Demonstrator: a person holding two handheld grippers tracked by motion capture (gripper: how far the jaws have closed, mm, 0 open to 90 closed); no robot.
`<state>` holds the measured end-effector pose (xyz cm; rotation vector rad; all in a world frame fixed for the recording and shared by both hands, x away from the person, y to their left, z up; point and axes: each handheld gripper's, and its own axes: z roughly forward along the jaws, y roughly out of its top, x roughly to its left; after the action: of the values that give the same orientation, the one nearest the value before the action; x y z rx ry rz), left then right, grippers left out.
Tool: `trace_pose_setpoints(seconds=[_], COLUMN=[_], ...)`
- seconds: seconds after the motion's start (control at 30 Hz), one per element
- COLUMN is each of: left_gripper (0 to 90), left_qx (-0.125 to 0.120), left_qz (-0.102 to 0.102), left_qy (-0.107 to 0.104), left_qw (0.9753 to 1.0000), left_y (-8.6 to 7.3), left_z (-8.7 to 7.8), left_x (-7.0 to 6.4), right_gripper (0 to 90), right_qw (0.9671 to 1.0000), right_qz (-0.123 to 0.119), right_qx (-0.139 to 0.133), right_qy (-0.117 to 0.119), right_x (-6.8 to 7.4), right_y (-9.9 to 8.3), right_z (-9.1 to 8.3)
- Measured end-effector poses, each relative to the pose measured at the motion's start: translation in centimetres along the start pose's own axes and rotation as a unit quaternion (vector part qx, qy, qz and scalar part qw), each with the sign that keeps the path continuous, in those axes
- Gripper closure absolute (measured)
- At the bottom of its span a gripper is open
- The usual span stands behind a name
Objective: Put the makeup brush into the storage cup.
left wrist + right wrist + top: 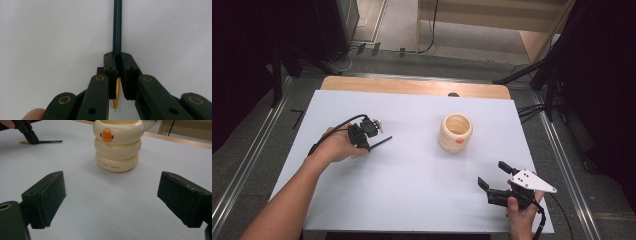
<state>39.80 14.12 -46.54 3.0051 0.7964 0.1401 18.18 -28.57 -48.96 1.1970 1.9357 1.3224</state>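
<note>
A cream ribbed holder [455, 132] with an orange duck face stands upright right of the table's middle; in the right gripper view the holder [118, 146] is straight ahead. My left gripper [366, 141] is shut on a thin dark pen [381, 143] with a gold end, low over the table at the left. In the left gripper view the pen [117, 27] runs up out of the closed jaws, its gold end [116, 96] behind them. My right gripper [494, 175] is open near the front right corner, with nothing between its fingers [45, 197].
The white table top [412, 175] ends at a bare wooden strip [412, 86] along the far side. Cables and dark stands lie on the floor beyond and to the right.
</note>
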Motion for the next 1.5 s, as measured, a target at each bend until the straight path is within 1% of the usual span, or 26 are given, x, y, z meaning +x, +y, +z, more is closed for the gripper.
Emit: trace_pose_setpoints(seconds=[0.03, 0.13, 0.23, 0.3, 0.43, 0.53, 0.6, 0.63, 0.7, 0.77, 0.8, 0.87, 0.93, 1.0, 1.03, 1.1, 1.17, 1.2, 1.27, 1.3, 1.33, 1.37, 1.47, 1.5], left_gripper=[85.3, 85.4, 85.5, 85.5, 85.5, 85.5, 85.5, 85.5, 85.5, 85.5, 85.5, 85.5, 85.5, 85.5, 85.5, 85.5, 85.5, 85.5, 85.5, 85.5, 85.5, 85.5, 85.5, 85.5], left_qx=[-0.001, -0.009, -0.019, -0.027, -0.049, -0.065, -0.070, -0.073, -0.077, -0.080, -0.079, -0.080, -0.083, -0.086, -0.087, -0.093, -0.097, -0.097, -0.100, -0.101, -0.101, -0.102, -0.106, -0.106], left_qz=[0.002, -0.005, -0.005, -0.001, 0.004, 0.017, 0.026, 0.037, 0.050, 0.058, 0.059, 0.065, 0.073, 0.077, 0.079, 0.083, 0.088, 0.090, 0.097, 0.097, 0.103, 0.105, 0.115, 0.118], left_qy=[-0.002, -0.011, -0.030, -0.032, -0.030, -0.028, -0.030, -0.031, -0.033, -0.036, -0.037, -0.039, -0.038, -0.038, -0.039, -0.040, -0.038, -0.038, -0.038, -0.037, -0.035, -0.035, -0.033, -0.032], left_qw=[1.0000, 0.9999, 0.9994, 0.9991, 0.9983, 0.9974, 0.9967, 0.9961, 0.9952, 0.9945, 0.9944, 0.9939, 0.9932, 0.9926, 0.9923, 0.9914, 0.9907, 0.9904, 0.9895, 0.9894, 0.9889, 0.9886, 0.9871, 0.9868], left_y=[0.0, -0.3, -0.5, -0.6, -0.6, -0.3, -0.2, -0.1, 0.2, 0.4, 0.5, 0.8, 1.1, 1.3, 1.4, 1.7, 1.9, 2.0, 2.3, 2.4, 2.6, 2.7, 3.2, 3.3], left_z=[0.0, 0.0, -0.2, -0.4, -1.0, -1.8, -2.3, -2.6, -3.0, -3.3, -3.5, -3.7, -4.0, -4.2, -4.4, -4.7, -5.0, -5.1, -5.4, -5.5, -5.6, -5.7, -6.0, -6.1], left_x=[0.1, 0.3, 0.3, 0.1, -0.5, -1.2, -1.6, -1.9, -2.6, -3.1, -3.4, -3.9, -4.3, -4.7, -4.8, -5.1, -5.6, -5.7, -6.0, -6.3, -6.5, -6.7, -7.4, -7.7], right_gripper=[12.0, 13.8, 14.0, 14.1, 14.5, 14.9, 15.6, 16.2, 16.9, 18.2, 19.1, 19.7, 19.9, 20.2, 20.2, 20.3, 20.4, 21.5, 22.4, 22.4, 22.6, 24.0, 32.5, 32.7], right_qw=[1.0000, 1.0000, 1.0000, 1.0000, 1.0000, 1.0000, 1.0000, 1.0000, 0.9999, 0.9996, 0.9995, 0.9995, 0.9996, 0.9997, 0.9997, 0.9997, 0.9998, 0.9997, 0.9994, 0.9991, 0.9987, 0.9981, 0.9945, 0.9920], right_qz=[-0.001, -0.005, -0.005, -0.006, -0.003, -0.002, -0.003, -0.002, -0.011, -0.022, -0.027, -0.028, -0.025, -0.011, -0.011, -0.001, 0.010, 0.019, 0.031, 0.039, 0.047, 0.056, 0.095, 0.115], right_qx=[0.000, 0.005, 0.008, 0.008, 0.005, 0.006, 0.007, 0.008, 0.010, 0.014, 0.015, 0.015, 0.013, 0.005, 0.005, 0.001, -0.006, -0.008, -0.011, -0.013, -0.016, -0.017, -0.020, -0.022], right_qy=[0.000, -0.002, -0.001, 0.000, 0.007, 0.007, 0.006, 0.006, 0.004, -0.007, -0.006, -0.004, 0.004, 0.020, 0.020, 0.025, 0.018, 0.013, 0.009, 0.010, 0.013, 0.017, 0.040, 0.048], right_x=[0.0, 0.2, 0.3, 0.3, 0.4, 0.7, 1.0, 1.1, 1.4, 1.7, 1.8, 1.9, 2.1, 2.3, 2.3, 2.5, 2.8, 3.0, 3.4, 3.6, 3.8, 4.0, 4.6, 4.9], right_y=[0.0, 0.0, 0.0, 0.0, 0.2, 0.5, 0.6, 0.7, 0.9, 1.2, 1.5, 1.7, 1.9, 2.2, 2.2, 2.4, 2.6, 2.8, 2.9, 2.9, 3.0, 3.0, 3.1, 3.2], right_z=[0.0, 0.1, 0.3, 0.3, 0.3, 0.5, 0.6, 0.6, 0.7, 0.8, 0.8, 0.9, 1.0, 1.2, 1.2, 1.5, 1.8, 2.0, 2.4, 2.7, 2.9, 3.2, 3.8, 4.3])
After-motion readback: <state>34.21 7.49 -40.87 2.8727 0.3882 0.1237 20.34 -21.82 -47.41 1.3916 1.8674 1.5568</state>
